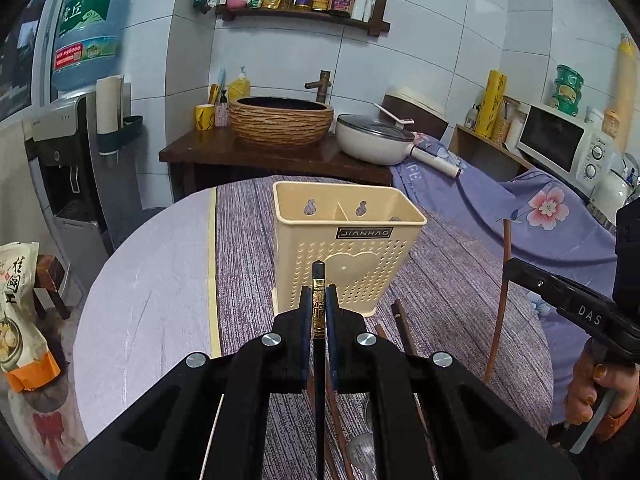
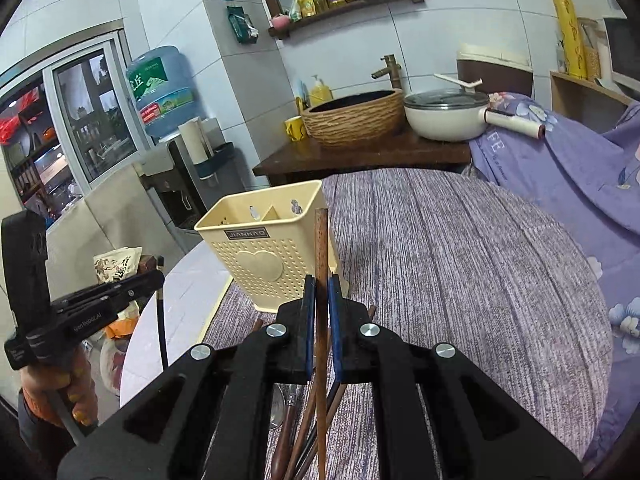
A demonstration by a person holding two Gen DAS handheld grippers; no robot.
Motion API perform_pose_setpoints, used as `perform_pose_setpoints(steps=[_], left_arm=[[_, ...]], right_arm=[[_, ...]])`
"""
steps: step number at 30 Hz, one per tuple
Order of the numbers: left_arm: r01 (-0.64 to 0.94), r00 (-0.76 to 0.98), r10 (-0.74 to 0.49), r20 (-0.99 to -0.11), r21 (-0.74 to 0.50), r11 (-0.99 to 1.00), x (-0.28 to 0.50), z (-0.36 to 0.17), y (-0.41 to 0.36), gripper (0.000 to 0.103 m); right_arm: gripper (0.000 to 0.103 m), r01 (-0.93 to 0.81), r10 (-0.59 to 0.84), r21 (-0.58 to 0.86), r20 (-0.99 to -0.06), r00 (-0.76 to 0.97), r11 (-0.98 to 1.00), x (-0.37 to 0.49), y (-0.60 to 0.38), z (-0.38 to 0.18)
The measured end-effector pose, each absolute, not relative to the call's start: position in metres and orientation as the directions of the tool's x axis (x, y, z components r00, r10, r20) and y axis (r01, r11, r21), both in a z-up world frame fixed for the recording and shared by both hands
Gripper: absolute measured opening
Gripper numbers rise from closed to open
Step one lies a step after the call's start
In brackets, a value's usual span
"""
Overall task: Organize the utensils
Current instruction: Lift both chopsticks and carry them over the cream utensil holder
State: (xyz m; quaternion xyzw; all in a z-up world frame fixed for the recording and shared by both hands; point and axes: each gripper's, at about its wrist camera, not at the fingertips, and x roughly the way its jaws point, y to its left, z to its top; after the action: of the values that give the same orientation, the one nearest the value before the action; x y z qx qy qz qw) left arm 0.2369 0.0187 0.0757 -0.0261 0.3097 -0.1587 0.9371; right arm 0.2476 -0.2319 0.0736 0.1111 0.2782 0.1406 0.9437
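A cream perforated utensil holder (image 1: pixel 346 246) stands upright on the round table; it also shows in the right wrist view (image 2: pixel 266 252). My left gripper (image 1: pixel 319 298) is shut on a black chopstick with a gold band (image 1: pixel 319 304), held upright just in front of the holder. My right gripper (image 2: pixel 321 292) is shut on a brown wooden chopstick (image 2: pixel 321 248), upright, near the holder's right corner. That chopstick shows in the left wrist view (image 1: pixel 502 292). More chopsticks and spoons (image 2: pixel 304 412) lie on the table under the grippers.
The table has a purple striped cloth (image 2: pixel 460 260). Behind it are a wooden counter with a woven basin (image 1: pixel 280 120) and a white pan (image 1: pixel 372 136). A water dispenser (image 1: pixel 76 152) stands left. A microwave (image 1: pixel 560 140) is at the right.
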Motion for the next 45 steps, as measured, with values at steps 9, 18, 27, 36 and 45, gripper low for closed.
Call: perform_pose_setpoints(steps=[9,18,27,36,45], left_arm=[[0.276,0.782,-0.305,-0.544,-0.137,0.951,0.225,0.095,0.030,0.007],[0.280,0.782,-0.321,-0.535,-0.159,0.947,0.226,0.109,0.037,0.007],[0.301,0.789,-0.351,-0.504,-0.180,0.936,0.234,0.139,0.038,0.007],[0.317,0.823,-0.379,-0.423,-0.211,0.925,0.250,0.203,0.038,0.007],[0.231,0.902,-0.292,-0.319,-0.214,0.949,0.296,0.260,0.033,0.007]], right_arm=[[0.007,-0.249,0.342,0.250,-0.470,0.814,0.936,0.234,-0.232,0.095],[0.007,-0.297,0.367,0.220,-0.462,0.807,0.929,0.231,-0.227,0.111],[0.007,-0.341,0.402,0.215,-0.446,0.799,0.915,0.239,-0.220,0.141],[0.007,-0.345,0.398,0.203,-0.368,0.840,0.916,0.266,-0.215,0.207],[0.007,-0.285,0.315,0.148,-0.256,0.914,0.947,0.302,-0.201,0.269]])
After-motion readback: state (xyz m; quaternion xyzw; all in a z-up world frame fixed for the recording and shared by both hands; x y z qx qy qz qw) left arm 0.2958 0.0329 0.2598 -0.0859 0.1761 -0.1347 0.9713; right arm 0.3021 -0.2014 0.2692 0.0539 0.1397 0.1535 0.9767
